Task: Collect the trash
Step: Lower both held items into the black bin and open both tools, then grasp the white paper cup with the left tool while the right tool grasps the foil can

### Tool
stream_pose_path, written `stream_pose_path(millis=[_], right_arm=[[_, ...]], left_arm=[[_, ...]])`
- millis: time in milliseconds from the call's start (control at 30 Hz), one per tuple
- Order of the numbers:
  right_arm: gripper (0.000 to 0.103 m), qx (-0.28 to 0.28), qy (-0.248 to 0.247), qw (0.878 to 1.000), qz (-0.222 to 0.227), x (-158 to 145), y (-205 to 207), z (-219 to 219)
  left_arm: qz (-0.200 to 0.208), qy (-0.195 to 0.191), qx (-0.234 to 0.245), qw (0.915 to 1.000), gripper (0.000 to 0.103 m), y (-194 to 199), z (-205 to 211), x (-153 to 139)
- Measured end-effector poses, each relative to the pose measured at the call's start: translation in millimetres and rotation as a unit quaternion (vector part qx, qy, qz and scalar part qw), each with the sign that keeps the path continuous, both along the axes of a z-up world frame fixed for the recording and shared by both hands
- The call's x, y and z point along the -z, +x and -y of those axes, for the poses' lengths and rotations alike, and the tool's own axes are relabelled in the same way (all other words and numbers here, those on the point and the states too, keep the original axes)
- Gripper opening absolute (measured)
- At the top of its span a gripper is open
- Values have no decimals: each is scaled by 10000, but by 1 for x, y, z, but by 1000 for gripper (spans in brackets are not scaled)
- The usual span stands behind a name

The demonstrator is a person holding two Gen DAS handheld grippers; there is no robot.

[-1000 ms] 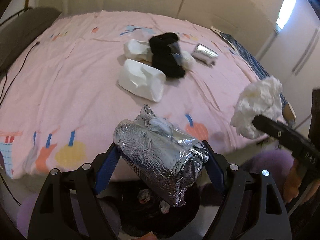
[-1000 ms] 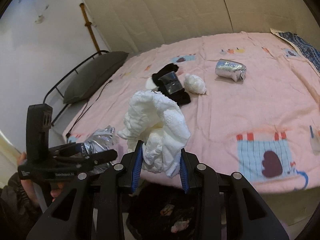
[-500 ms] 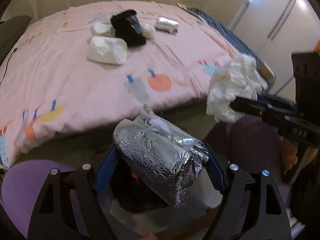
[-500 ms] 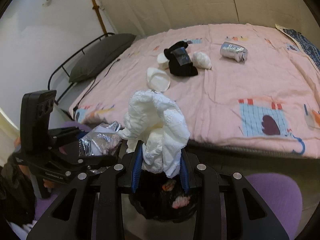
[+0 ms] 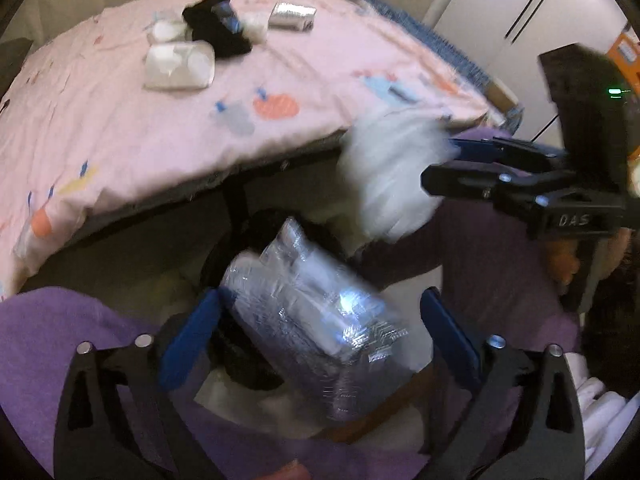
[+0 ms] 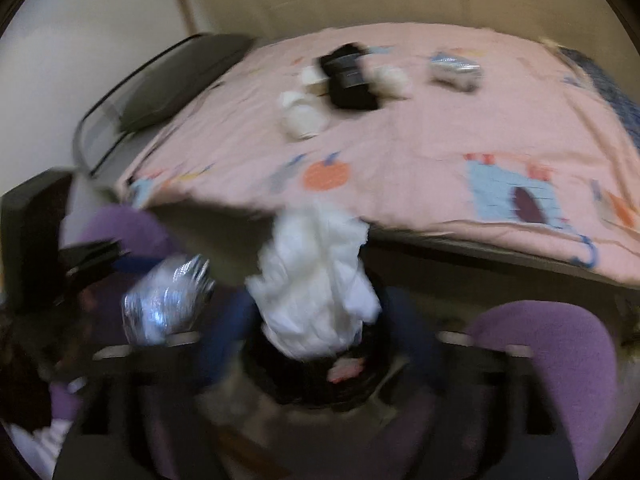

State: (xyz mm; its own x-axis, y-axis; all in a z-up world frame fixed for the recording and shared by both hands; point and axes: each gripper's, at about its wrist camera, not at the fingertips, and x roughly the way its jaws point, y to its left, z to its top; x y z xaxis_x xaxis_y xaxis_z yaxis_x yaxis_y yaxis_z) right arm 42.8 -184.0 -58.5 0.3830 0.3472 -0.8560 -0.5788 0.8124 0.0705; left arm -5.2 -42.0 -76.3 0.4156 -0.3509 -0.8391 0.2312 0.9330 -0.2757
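My left gripper [image 5: 320,332] is open, its blue pads spread wide of a crumpled silver foil packet [image 5: 320,320] that sits loose between them over a dark bin [image 5: 240,256] below. The foil also shows in the right wrist view [image 6: 164,304]. My right gripper [image 6: 320,328] is blurred and open; a white crumpled tissue wad [image 6: 316,288] hangs between its jaws above the black bin [image 6: 320,376]. In the left wrist view the tissue [image 5: 392,176] is at the right gripper's tips [image 5: 452,160].
A pink bed [image 5: 120,120] holds a white cup [image 5: 180,66], a black cloth [image 5: 218,28], a white wad [image 5: 256,24] and a foil packet [image 5: 292,16]. Purple-clad knees [image 6: 560,344] flank the bin. A grey pillow [image 6: 176,80] lies at the bed's head.
Both grippers dropped below the bed edge over the bin. Both sets of jaws opened, freeing the foil packet and the tissue wad. The views are motion-blurred.
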Motion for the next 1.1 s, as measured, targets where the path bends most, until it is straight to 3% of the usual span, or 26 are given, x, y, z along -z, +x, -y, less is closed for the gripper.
stream_pose_path(millis=[200, 433, 633, 800, 1100], right_arm=[[90, 357, 410, 9985, 39, -10, 11, 8], [90, 125, 206, 9997, 53, -5, 9, -6], [90, 95, 246, 9996, -28, -6, 11, -4], [90, 103, 374, 9992, 54, -19, 24, 0], [90, 239, 386, 9988, 183, -39, 70, 5]], left_arm=[[206, -103, -164, 9996, 97, 6, -5, -9], [434, -34, -367, 9984, 97, 17, -5, -19], [391, -71, -342, 9986, 97, 24, -4, -19], [454, 201, -490, 9976, 97, 37, -4, -20], [451, 206, -679, 9965, 97, 75, -17, -21]])
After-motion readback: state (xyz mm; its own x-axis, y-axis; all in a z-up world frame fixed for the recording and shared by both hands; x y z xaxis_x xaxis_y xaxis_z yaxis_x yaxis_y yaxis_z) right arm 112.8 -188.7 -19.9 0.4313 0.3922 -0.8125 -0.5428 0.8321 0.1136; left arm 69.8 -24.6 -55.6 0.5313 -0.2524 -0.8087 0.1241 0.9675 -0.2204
